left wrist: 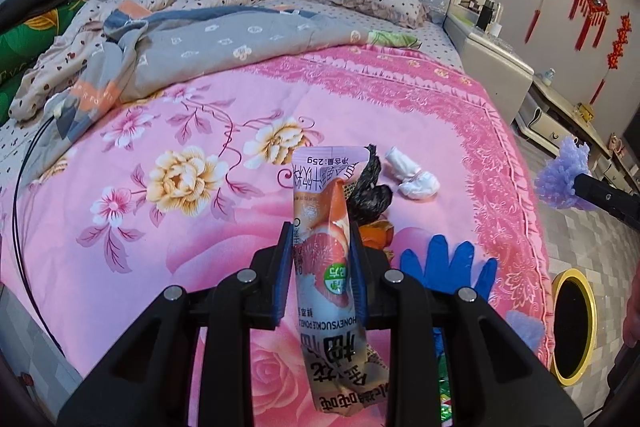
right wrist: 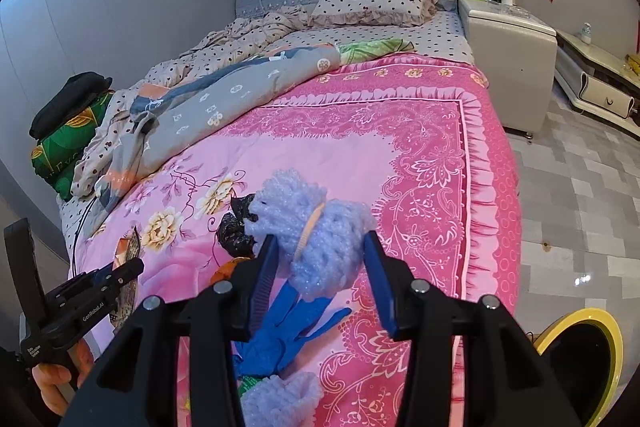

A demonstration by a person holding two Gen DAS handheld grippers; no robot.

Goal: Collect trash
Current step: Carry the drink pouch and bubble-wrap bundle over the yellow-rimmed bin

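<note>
Yellow-rimmed bin (right wrist: 576, 359) cut by frame edge; green wrapper (left wrist: 445, 393) mostly hidden.

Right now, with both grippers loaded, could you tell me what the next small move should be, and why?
Probably swing both grippers toward the yellow-rimmed bin on the floor beside the bed. The left gripper is shut on the snack wrapper, and the right gripper holds the purple foam wad, so neither can take more trash before it unloads.

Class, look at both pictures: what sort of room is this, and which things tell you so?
Most likely a home bedroom: a bed with a pink floral quilt, a spotted pillow by the headboard, and a bedside cabinet.
</note>
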